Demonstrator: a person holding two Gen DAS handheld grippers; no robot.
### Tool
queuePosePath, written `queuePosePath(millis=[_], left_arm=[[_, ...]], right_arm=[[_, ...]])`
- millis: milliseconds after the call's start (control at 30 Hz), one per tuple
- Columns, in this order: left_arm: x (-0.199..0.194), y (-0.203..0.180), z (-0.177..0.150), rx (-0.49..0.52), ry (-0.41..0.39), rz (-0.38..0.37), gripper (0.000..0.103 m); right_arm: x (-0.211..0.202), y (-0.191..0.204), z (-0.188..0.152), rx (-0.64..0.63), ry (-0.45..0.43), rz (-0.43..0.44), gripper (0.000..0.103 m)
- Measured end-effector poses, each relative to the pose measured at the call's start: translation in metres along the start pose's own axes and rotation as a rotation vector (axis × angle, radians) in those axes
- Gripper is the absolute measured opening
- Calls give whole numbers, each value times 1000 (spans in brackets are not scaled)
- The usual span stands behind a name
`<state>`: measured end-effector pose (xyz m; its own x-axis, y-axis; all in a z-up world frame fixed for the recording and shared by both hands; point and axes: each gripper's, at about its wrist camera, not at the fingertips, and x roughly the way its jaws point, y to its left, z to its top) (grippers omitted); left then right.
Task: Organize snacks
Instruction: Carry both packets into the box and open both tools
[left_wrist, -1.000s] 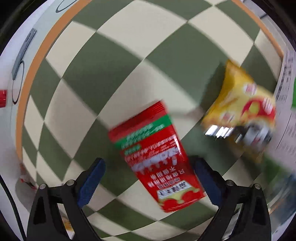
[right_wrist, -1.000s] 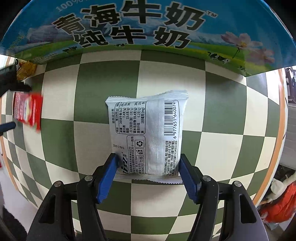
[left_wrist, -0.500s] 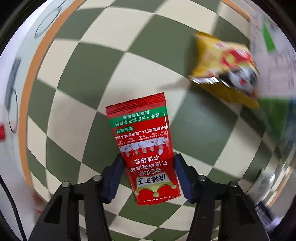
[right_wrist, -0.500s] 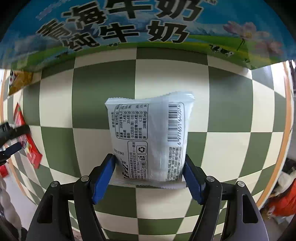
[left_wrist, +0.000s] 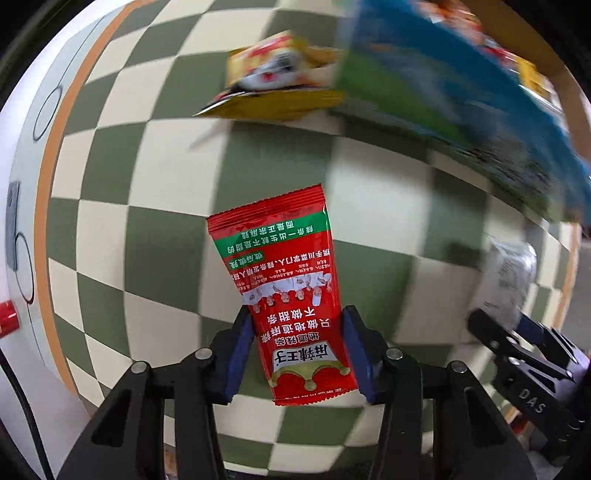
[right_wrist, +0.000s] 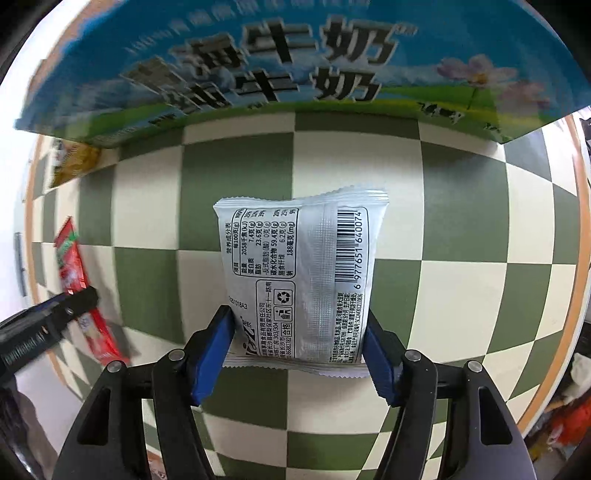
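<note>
My left gripper (left_wrist: 295, 347) is shut on a red snack packet (left_wrist: 284, 288) and holds it above the checkered tablecloth (left_wrist: 155, 155). My right gripper (right_wrist: 299, 343) is shut on a silver-white snack packet (right_wrist: 303, 273) with a barcode. The red packet also shows at the left of the right wrist view (right_wrist: 79, 291), and the silver packet at the right of the left wrist view (left_wrist: 509, 273). A blue and green milk carton box (right_wrist: 258, 59) stands just beyond the silver packet; it shows blurred in the left wrist view (left_wrist: 461, 92).
A yellow snack bag (left_wrist: 273, 81) lies on the cloth beside the box's left end, and shows in the right wrist view (right_wrist: 74, 162). The table's orange-trimmed edge (left_wrist: 55, 155) runs along the left. A red object (left_wrist: 7, 319) sits off the table at far left.
My left gripper closed on the red packet, lifted it and swung right toward the box. My right gripper kept hold of the silver packet and moved closer to the box.
</note>
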<state>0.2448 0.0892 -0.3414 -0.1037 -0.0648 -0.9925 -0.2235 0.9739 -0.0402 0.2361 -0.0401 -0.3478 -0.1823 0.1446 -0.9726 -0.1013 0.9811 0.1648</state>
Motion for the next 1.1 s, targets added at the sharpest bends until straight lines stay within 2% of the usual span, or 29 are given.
queuePosePath(millis=[167,233,300,400,433,467,600,700,833,967,1100], left_arm=[[-33,-25,-20,72,-58,-44,45],[-58,-41,-21,102,-92,-71,45],[-82,-44,-3,119,-117,-93,45],[-115,-44,-1,147,-159,-141,45],[-128,-53,7,162,-172,-160,45],[-144,-46,17,166,-180,-171,45],[-172,-70,48,194,-206,-216,45],[-184,-85,80,212,-211,-219,45],[-177,-100,125,218,-165,-202,45],[-159,-110,156,226,-124,-174,45],[-138,-118,172,238,-73,-140,48]], right_arm=[[-34,-11,-14,-11,-42,68,69],[-48,-18,-17,-9,-55,92,69],[-70,-27,-22,3,-77,128,69],[-103,-41,-24,16,-129,162,69],[-113,-45,-24,23,-146,176,69],[-126,-46,-24,30,-165,188,69],[-170,-63,-3,50,-245,227,69],[-192,-70,19,60,-296,234,69],[-201,-76,51,83,-319,240,69],[-183,-79,88,108,-302,231,69],[-169,-77,107,121,-274,228,69]])
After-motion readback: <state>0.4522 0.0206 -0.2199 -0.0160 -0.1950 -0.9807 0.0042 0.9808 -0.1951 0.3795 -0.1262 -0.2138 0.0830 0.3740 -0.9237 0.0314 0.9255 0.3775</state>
